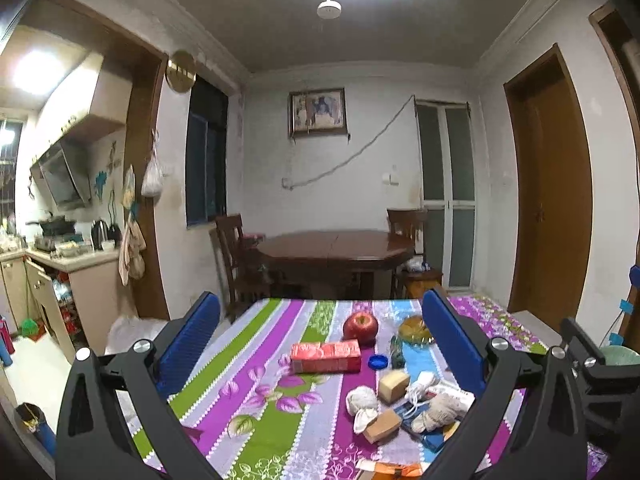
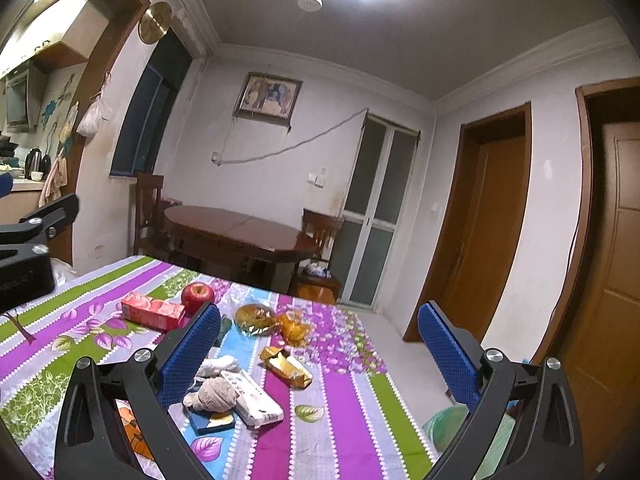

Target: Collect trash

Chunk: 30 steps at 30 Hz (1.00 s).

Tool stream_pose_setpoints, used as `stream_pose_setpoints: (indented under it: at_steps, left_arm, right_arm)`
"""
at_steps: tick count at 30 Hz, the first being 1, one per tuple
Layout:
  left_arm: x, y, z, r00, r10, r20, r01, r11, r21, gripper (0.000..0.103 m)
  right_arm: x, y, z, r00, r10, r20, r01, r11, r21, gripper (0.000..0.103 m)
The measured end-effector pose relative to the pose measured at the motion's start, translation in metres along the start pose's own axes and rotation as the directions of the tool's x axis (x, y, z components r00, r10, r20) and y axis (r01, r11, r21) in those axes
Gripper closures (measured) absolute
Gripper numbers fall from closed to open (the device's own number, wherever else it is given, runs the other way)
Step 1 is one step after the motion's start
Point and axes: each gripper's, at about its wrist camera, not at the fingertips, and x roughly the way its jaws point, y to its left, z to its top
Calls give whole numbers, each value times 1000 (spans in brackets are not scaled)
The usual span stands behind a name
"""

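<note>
Trash lies scattered on a striped floral tablecloth (image 1: 256,364). In the left wrist view a red carton (image 1: 325,357) lies flat, with a blue bottle cap (image 1: 378,361), crumpled tissues (image 1: 361,400), small cardboard pieces (image 1: 394,386) and a red apple (image 1: 360,326) nearby. My left gripper (image 1: 320,340) hovers open above them, holding nothing. In the right wrist view a gold wrapper (image 2: 286,366), a white tissue pack (image 2: 252,398), a crumpled grey wad (image 2: 212,394) and a clear wrapper with bread (image 2: 254,318) lie ahead. My right gripper (image 2: 320,344) is open and empty.
A green-lined bin (image 2: 448,428) stands off the table's right edge. A dark wooden dining table (image 1: 336,248) with chairs sits beyond. A kitchen counter (image 1: 60,260) is at left, wooden doors (image 2: 492,216) at right. The left gripper's body (image 2: 28,256) shows at the right view's left edge.
</note>
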Motion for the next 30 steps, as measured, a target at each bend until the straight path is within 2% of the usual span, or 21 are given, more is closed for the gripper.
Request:
stream_pose_setpoints:
  at_steps: [6, 12, 14, 16, 17, 19, 20, 21, 24, 25, 26, 28, 29, 30]
  left_arm:
    - [33, 40, -21, 988, 14, -152, -21, 999, -42, 5]
    - [59, 75, -56, 950, 36, -310, -62, 995, -76, 5]
    - [64, 83, -69, 935, 35, -352, -68, 994, -83, 5]
    - [69, 90, -81, 920, 49, -389, -85, 993, -77, 5]
    - [71, 91, -85, 913, 52, -404, -91, 993, -78, 5]
    - [75, 98, -93, 900, 48, -433, -96, 991, -90, 5]
    - [76, 100, -95, 896, 47, -442, -98, 991, -95, 5]
    - [77, 102, -98, 893, 47, -448, -100, 990, -97, 5]
    - [79, 108, -100, 888, 55, -457, -112, 989, -97, 5]
    - [79, 111, -100, 886, 56, -461, -115, 988, -101, 5]
    - [80, 111, -100, 884, 55, -464, -116, 988, -104, 5]
    - [83, 113, -102, 880, 50, -471, -116, 987, -112, 5]
    - [84, 112, -101, 879, 49, -474, -115, 987, -111, 5]
    - [84, 112, -101, 878, 49, -476, -114, 988, -108, 5]
  right_arm:
    - [27, -5, -19, 998, 6, -70, -4, 1000, 30, 5]
    - [59, -4, -48, 984, 49, -168, -40, 997, 59, 5]
    - [68, -1, -57, 976, 90, -198, -77, 995, 69, 5]
    - [77, 9, -70, 950, 203, -235, -189, 978, 83, 5]
    - [80, 15, -75, 935, 254, -248, -239, 967, 90, 5]
    - [89, 31, -86, 865, 412, -287, -394, 911, 121, 5]
    - [92, 38, -89, 837, 458, -298, -441, 888, 128, 5]
    - [98, 48, -95, 795, 513, -323, -502, 856, 125, 5]
    - [112, 82, -105, 718, 573, -395, -607, 793, 47, 17]
    - [116, 92, -107, 699, 579, -419, -629, 777, 25, 22]
    - [123, 101, -110, 676, 588, -444, -650, 760, 15, 27]
    - [137, 118, -118, 616, 616, -491, -699, 715, 19, 31]
    - [140, 123, -120, 598, 622, -505, -712, 702, 22, 36]
    - [146, 131, -124, 571, 628, -529, -729, 684, 24, 37]
